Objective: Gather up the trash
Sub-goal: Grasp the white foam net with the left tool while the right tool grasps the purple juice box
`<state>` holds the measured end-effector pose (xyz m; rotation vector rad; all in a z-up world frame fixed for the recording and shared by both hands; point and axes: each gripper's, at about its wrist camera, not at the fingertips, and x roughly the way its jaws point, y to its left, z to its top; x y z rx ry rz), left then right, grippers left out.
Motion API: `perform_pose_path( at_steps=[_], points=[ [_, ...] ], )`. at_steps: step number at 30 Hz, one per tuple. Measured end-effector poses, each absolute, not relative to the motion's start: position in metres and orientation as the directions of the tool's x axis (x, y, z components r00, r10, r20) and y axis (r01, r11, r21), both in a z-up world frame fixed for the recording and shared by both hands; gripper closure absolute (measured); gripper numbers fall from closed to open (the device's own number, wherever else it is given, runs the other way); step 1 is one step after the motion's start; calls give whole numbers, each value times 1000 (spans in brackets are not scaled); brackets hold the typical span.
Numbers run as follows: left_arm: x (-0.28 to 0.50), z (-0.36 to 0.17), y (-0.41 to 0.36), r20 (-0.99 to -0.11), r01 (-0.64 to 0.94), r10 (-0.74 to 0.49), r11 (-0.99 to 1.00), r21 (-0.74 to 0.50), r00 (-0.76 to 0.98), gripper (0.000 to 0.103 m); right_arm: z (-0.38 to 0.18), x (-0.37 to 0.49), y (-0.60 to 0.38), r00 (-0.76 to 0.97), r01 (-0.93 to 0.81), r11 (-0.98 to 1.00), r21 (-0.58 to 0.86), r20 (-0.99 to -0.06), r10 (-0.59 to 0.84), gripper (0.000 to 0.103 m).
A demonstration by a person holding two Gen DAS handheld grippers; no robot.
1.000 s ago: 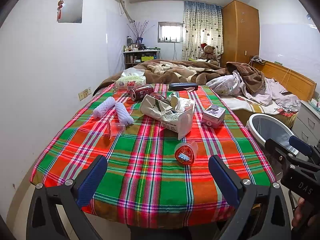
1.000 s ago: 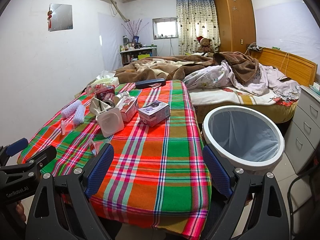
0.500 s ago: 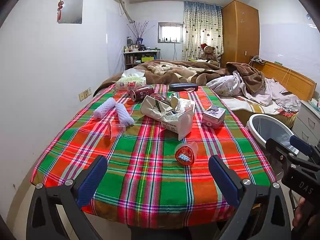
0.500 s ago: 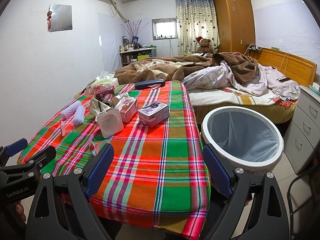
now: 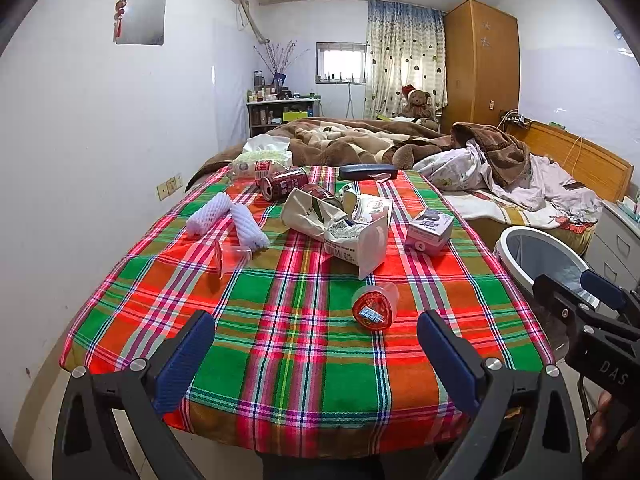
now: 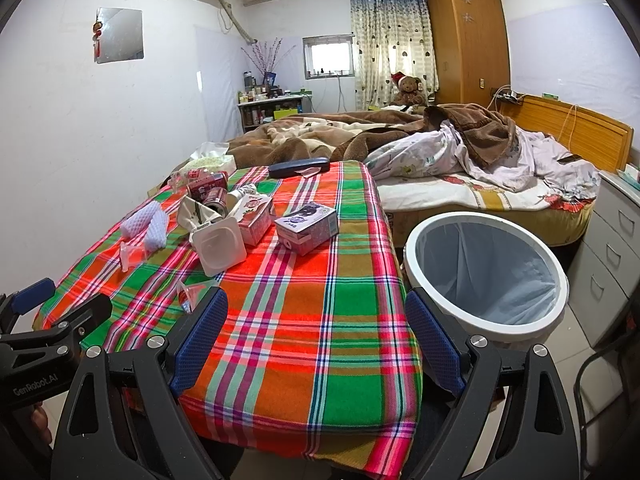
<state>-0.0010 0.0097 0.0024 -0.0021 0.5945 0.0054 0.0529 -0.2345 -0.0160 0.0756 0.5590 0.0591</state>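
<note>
L tool [image 5: 316, 344] fingers wide apart, R tool [image 6: 316, 324] same, jelly cup [image 5: 374, 307] on plaid table [image 5: 280, 360], bin [image 6: 486, 272] beside

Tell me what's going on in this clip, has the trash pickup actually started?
Not yet. A person holds the left hand-held gripper and right hand-held gripper open and empty at the near edge of the plaid-covered table. The litter is untouched: a red-lidded cup lies nearest, with cans, cartons and foam sleeves beyond. The lined trash bin stands on the floor to the table's right.
</note>
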Motion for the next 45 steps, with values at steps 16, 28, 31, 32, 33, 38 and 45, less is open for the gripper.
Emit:
perform_pose_path(
  at_steps=[16, 28, 31, 32, 33, 38, 45],
  points=[
    [85, -16, 97, -623, -80, 39, 996, -39, 781, 0, -29, 140, -224, 825, 56, 994, 93, -565, 6, 11],
    [176, -22, 178, -657, -166, 85, 984, -62, 749, 8, -39, 202, -218, 770, 135, 985, 110, -637, -35, 11],
    [199, -27, 193, -671, -191, 115, 981, -41, 732, 10, -44, 213, -213, 755, 138, 985, 105, -654, -36, 11],
    [208, -30, 197, -684, -186, 113, 982, -34, 721, 10, -45, 219, -212, 746, 140, 985, 99, -665, -40, 12],
    [215, -32, 199, -694, -179, 98, 983, -45, 714, 11, -47, 222, -211, 739, 142, 985, 99, -672, -38, 15],
    [248, -48, 206, -738, -159, 80, 987, -38, 670, 19, -51, 234, -207, 719, 147, 984, 95, -693, -41, 17],
    [284, -64, 208, -772, -143, 64, 989, -36, 633, 36, -55, 251, -208, 690, 170, 981, 96, -723, -48, 32]
  ],
)
